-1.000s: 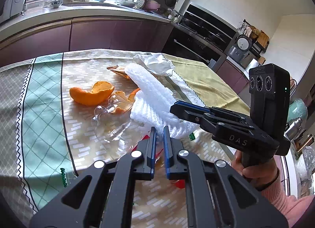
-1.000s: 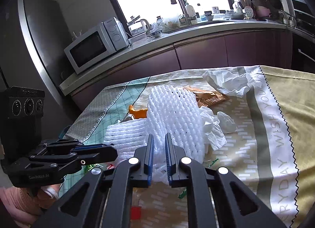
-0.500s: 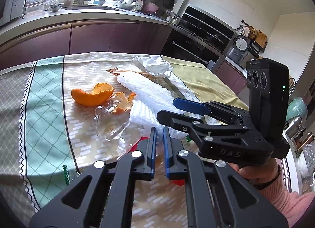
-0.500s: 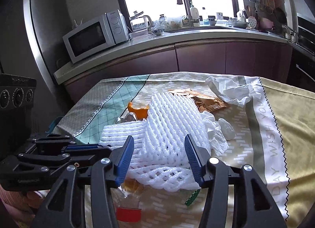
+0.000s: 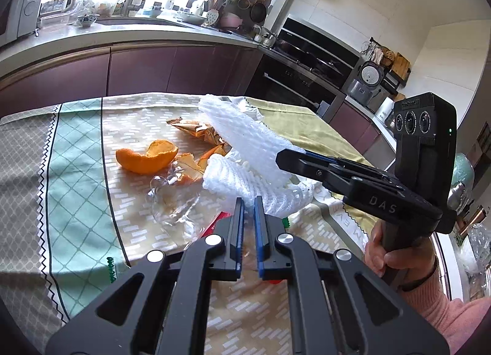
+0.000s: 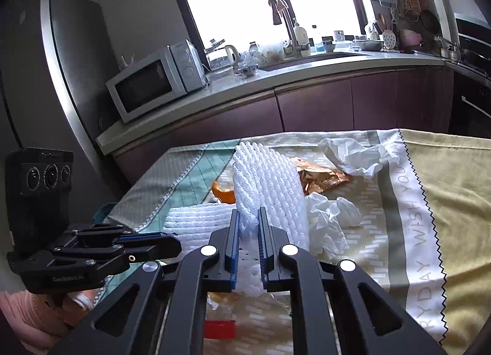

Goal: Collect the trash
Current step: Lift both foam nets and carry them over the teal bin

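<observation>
A white foam fruit net [image 6: 270, 189] stands raised off the table, with my right gripper [image 6: 248, 214] shut on its near edge. In the left wrist view the same net [image 5: 245, 137] slants up from the right gripper [image 5: 277, 157]. A second foam net [image 5: 230, 177] lies flat under it. My left gripper [image 5: 248, 201] is shut just in front of that net, over a clear plastic wrapper [image 5: 175, 201] with a red strip [image 6: 219, 329]. I cannot tell whether any film is caught in it. Orange peel [image 5: 144, 158], a gold wrapper [image 6: 319, 177] and crumpled tissues [image 6: 331, 217] lie around.
The patterned tablecloth [image 5: 76, 171] covers the table, its far edge towards the purple cabinets [image 6: 316, 103]. More crumpled white paper [image 6: 353, 155] lies at the back right. A hand in a pink sleeve [image 5: 396, 256] holds the right gripper's grip.
My right gripper opened wide, then closed on the foam net and rose, tipping the net up on edge. The left gripper stayed shut and hardly shifted.
</observation>
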{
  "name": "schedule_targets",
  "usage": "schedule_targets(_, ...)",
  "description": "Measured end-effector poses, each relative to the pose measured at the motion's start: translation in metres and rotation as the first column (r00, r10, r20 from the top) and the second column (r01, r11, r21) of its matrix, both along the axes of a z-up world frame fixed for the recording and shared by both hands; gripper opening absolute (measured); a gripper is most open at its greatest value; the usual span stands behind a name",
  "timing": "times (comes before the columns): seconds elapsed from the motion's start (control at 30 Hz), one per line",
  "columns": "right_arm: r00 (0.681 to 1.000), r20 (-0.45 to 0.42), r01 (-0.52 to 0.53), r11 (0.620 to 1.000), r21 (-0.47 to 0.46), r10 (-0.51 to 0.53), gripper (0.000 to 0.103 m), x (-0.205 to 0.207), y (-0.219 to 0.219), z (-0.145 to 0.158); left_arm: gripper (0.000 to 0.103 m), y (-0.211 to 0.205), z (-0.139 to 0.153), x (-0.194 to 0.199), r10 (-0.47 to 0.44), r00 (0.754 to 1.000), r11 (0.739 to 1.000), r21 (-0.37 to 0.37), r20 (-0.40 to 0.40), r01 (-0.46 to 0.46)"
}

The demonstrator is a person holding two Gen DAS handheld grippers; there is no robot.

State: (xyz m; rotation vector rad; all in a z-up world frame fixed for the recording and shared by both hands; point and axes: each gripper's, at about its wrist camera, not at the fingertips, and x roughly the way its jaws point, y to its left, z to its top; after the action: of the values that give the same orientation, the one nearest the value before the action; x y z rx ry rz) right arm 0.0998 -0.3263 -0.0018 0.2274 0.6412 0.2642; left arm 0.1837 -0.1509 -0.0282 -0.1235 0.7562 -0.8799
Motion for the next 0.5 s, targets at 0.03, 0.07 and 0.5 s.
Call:
schedule_targets(0.03,1.0,0.012,-0.003,1.0,0.002,0.003,0.01,-0.002,0.002,0.005,0.007,0.004,0.004,-0.003,0.004,1.0,1.0,-0.008,0.01,-0.003)
schedule_targets(0.07,1.0,0.026,-0.008,1.0,0.004,0.008,0.01,-0.004,0.004,0.01,0.007,0.009,0.009,-0.006,0.007,1.0,1.0,-0.018,0.017,-0.006)
schedule_targets(0.5,0.965,0.119,-0.238,0.971,0.027,0.234,0.01,-0.004,0.087,0.049,0.007,0.152,0.051,-0.051,0.211,0.966,0.977,-0.036,0.15,-0.209)
